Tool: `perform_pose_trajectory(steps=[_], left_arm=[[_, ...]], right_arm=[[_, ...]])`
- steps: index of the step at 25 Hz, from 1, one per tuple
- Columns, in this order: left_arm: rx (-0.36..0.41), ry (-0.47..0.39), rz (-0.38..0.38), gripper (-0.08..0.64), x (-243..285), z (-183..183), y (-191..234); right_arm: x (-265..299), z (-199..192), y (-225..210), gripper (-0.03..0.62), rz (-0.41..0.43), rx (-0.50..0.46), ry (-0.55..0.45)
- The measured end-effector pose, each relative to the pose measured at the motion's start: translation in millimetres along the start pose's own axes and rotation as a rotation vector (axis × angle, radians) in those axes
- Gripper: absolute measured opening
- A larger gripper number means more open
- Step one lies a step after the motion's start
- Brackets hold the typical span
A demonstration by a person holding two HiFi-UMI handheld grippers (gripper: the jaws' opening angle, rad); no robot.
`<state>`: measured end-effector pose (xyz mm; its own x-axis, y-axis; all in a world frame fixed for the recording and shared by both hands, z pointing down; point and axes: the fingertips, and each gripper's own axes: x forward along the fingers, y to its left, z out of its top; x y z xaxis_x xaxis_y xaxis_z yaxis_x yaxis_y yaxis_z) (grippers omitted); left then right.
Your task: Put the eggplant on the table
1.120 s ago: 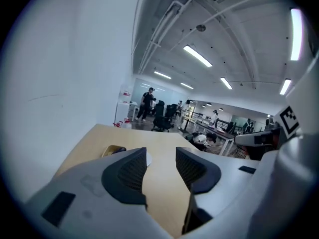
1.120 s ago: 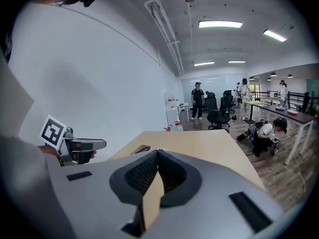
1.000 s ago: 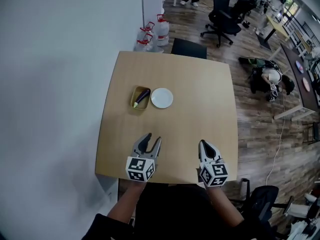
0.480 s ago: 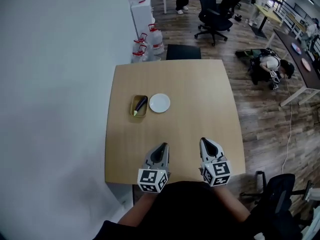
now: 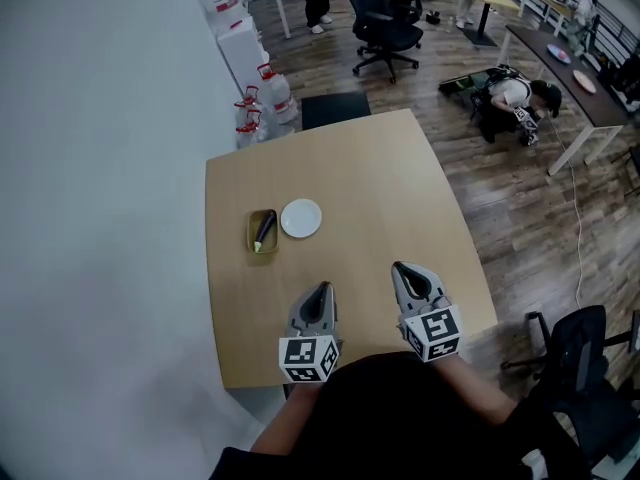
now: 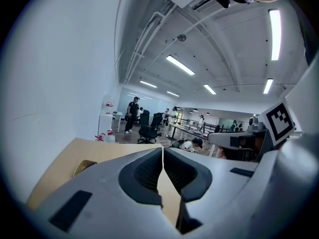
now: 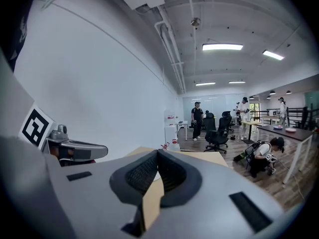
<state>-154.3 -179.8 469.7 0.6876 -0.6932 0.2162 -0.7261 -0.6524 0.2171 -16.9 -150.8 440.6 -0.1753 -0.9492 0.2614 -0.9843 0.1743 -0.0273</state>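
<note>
A dark purple eggplant (image 5: 265, 229) lies in a small yellow tray (image 5: 253, 238) on the left part of the wooden table (image 5: 370, 188). My left gripper (image 5: 320, 289) hovers over the near edge of the table, well short of the tray, its jaws shut with nothing between them. My right gripper (image 5: 399, 267) is beside it to the right, also shut and empty. In the left gripper view the tips of my left gripper (image 6: 163, 149) meet, and the yellow tray (image 6: 83, 167) shows at the left. In the right gripper view the jaws of my right gripper (image 7: 158, 152) touch at the tip.
A white plate (image 5: 301, 218) sits right of the tray. Water bottles (image 5: 262, 103) and a white cabinet (image 5: 243, 52) stand beyond the table by the wall. An office chair (image 5: 383, 26) and people are farther back; another chair (image 5: 585, 348) is at my right.
My left gripper has shut from wide open and moved right, closer to the right one. Both grippers have risen a little. The head camera has swung, so the table looks turned.
</note>
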Motion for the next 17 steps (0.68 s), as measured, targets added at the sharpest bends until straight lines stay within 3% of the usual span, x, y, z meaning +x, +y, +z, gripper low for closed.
perform_pose_trajectory(steps=[5, 10, 17], left_arm=[[0.006, -0.013, 0.006, 0.021, 9, 5, -9], [-0.017, 0.038, 0.014, 0.021, 14, -12, -14], [-0.014, 0.011, 0.041, 0.021, 14, -9, -39]], right_arm=[[-5, 1, -8, 0.06, 0.01, -0.006, 0.004], [-3, -6, -7, 0.06, 0.055, 0.007, 0.006], [-15, 1, -24, 0.06, 0.094, 0.006, 0.001]])
